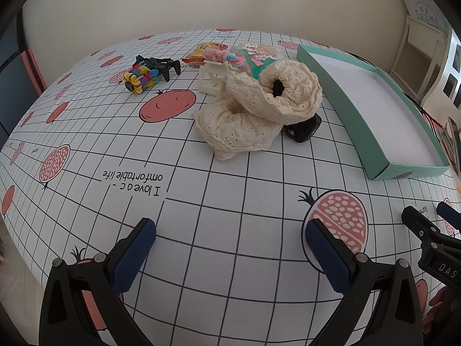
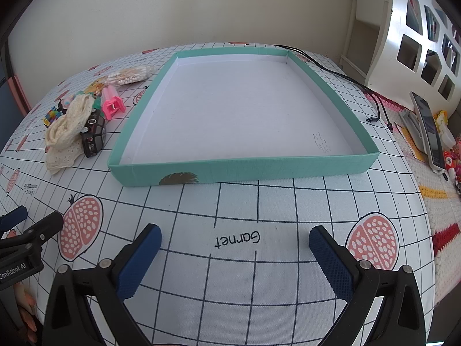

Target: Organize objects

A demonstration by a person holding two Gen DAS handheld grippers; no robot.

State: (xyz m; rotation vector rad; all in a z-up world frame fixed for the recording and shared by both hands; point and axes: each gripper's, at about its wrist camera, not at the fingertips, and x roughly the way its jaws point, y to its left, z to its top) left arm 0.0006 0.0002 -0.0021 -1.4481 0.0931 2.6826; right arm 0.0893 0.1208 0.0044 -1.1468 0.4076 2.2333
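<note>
A shallow teal box (image 2: 239,170) with a bare white floor lies straight ahead of my right gripper (image 2: 234,238), which is open and holds nothing. In the left wrist view the same teal box (image 1: 354,121) runs along the right. Left of it sits a pile: two cream lace scrunchies (image 1: 259,106), a black toy car (image 1: 304,129), a cream hair claw (image 1: 211,79), a pastel scrunchie (image 1: 227,57), a colourful toy (image 1: 139,79), a black claw clip (image 1: 161,63), a snack packet (image 1: 201,52) and a bag of cotton swabs (image 1: 259,50). My left gripper (image 1: 230,230) is open, well short of the pile.
The table wears a white grid cloth with pomegranate prints (image 1: 167,106). Black cables (image 2: 345,77) trail past the box's far right corner. A phone (image 2: 429,129) and small items lie on a knitted mat at the right, before a white shelf (image 2: 417,43).
</note>
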